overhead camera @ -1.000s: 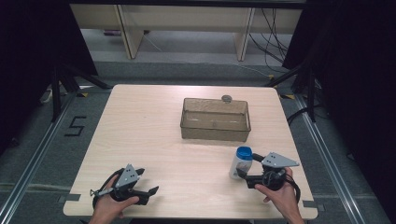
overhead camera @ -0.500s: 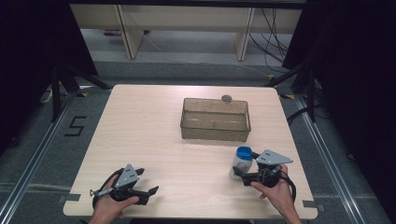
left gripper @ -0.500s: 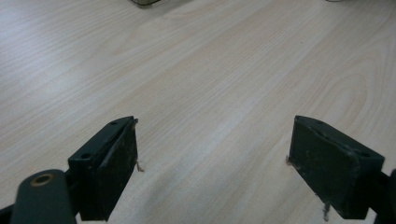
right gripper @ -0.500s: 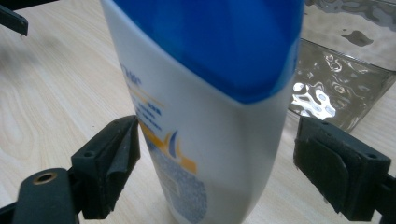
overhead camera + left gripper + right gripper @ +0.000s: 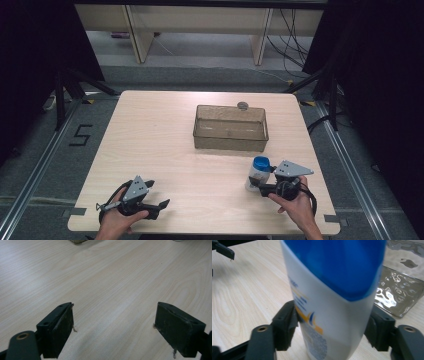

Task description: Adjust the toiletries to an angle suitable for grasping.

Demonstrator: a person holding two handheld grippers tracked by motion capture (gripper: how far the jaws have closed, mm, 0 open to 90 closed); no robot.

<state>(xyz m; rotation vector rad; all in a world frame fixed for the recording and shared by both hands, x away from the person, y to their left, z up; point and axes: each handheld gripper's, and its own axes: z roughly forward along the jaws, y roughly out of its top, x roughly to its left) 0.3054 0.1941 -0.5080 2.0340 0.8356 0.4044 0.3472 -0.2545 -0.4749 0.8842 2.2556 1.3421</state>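
bottle stands upright near the table's right front part, white with a blue cap, and the right gripper has just been closing on it: in the right gripper view both pads press the bottle's lower body, one on each side, so it looks pinched low and square, likely to keep it upright for a lift. the left gripper rests near the front left edge with its jaws spread wide over bare wood and nothing between them, seemingly parked out of the way. the clear bin sits behind the bottle toward the table's middle, open-topped, probably where the bottle is meant to go. between bottle and bin lies a bare strip of table, so a lift and forward carry looks unobstructed; the bin's near wall is the edge to clear. a small round thing lies just behind the bin's far rim, too small to identify. the right edge of the table is near the right hand, leaving little room that way.
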